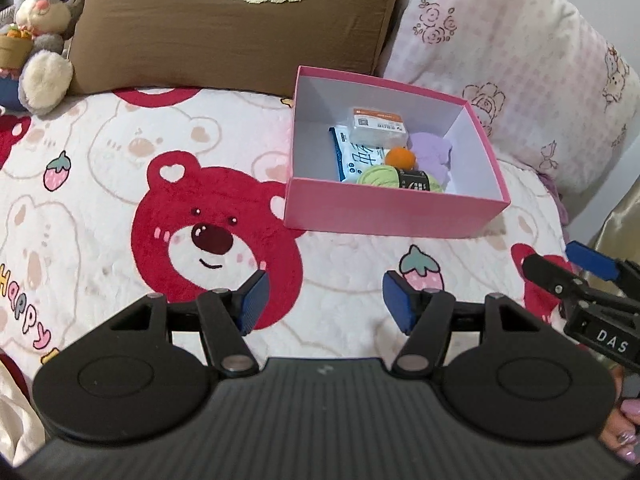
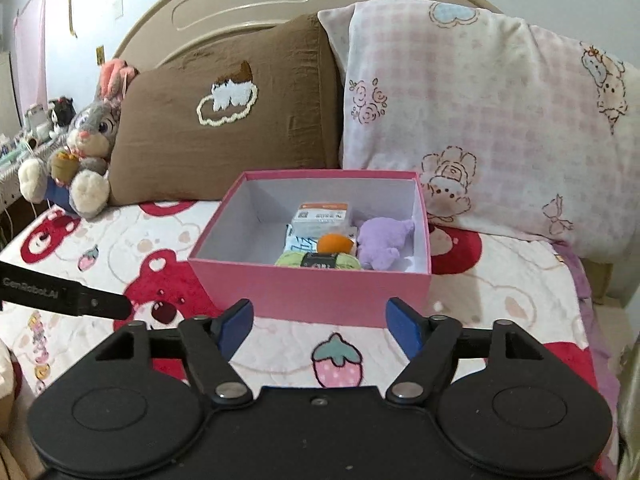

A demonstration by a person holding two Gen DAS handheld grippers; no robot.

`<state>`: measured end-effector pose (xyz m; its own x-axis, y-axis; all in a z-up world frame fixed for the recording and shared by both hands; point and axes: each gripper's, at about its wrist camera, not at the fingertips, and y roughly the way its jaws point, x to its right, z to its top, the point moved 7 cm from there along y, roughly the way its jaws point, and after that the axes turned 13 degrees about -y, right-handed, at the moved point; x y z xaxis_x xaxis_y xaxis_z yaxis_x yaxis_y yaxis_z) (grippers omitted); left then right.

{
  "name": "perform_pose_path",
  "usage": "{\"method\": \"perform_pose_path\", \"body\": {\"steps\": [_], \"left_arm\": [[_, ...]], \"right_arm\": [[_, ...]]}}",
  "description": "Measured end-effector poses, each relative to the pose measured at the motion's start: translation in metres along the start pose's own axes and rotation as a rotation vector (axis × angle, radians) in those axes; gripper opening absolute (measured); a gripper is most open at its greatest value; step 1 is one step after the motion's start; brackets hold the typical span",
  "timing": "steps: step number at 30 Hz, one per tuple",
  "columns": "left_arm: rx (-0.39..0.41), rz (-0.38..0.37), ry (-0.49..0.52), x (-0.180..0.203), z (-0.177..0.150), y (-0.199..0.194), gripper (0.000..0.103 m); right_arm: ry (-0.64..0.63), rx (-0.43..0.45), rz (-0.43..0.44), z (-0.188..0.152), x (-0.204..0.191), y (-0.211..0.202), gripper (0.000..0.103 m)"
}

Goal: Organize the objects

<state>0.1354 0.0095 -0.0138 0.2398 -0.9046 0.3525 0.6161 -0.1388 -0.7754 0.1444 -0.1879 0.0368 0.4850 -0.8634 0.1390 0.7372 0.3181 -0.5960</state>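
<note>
My left hand-held gripper (image 1: 324,300) and right hand-held gripper (image 2: 320,326) hang apart and empty before the pink cardboard box (image 2: 308,292) on the bed, seemingly light but crushable, best gripped by its rim.

"DAS" in white on the right gripper (image 1: 568,276) body, far right of the left wrist view. "GenRobot.AI" on the left gripper (image 2: 108,306) arm at left. "HAPPY" in coloured letters on the bear blanket (image 1: 100,184), near left; box-item labels unreadable.
</note>
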Motion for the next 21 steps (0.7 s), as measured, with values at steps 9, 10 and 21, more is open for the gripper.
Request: {"method": "perform_pose_path", "body": {"steps": [9, 10, 21], "left_arm": [[0.011, 0.044, -0.009, -0.008, -0.012, -0.005, 0.073], [0.015, 0.047, -0.014, -0.010, -0.013, -0.006, 0.076], [-0.012, 0.106, 0.014, -0.015, -0.022, -0.005, 0.103]], "right_arm": [[-0.014, -0.033, -0.096, -0.012, -0.006, -0.006, 0.101], [-0.012, -0.045, -0.114, -0.014, -0.006, -0.007, 0.101], [0.061, -0.111, -0.127, -0.024, 0.001, -0.012, 0.101]]}}
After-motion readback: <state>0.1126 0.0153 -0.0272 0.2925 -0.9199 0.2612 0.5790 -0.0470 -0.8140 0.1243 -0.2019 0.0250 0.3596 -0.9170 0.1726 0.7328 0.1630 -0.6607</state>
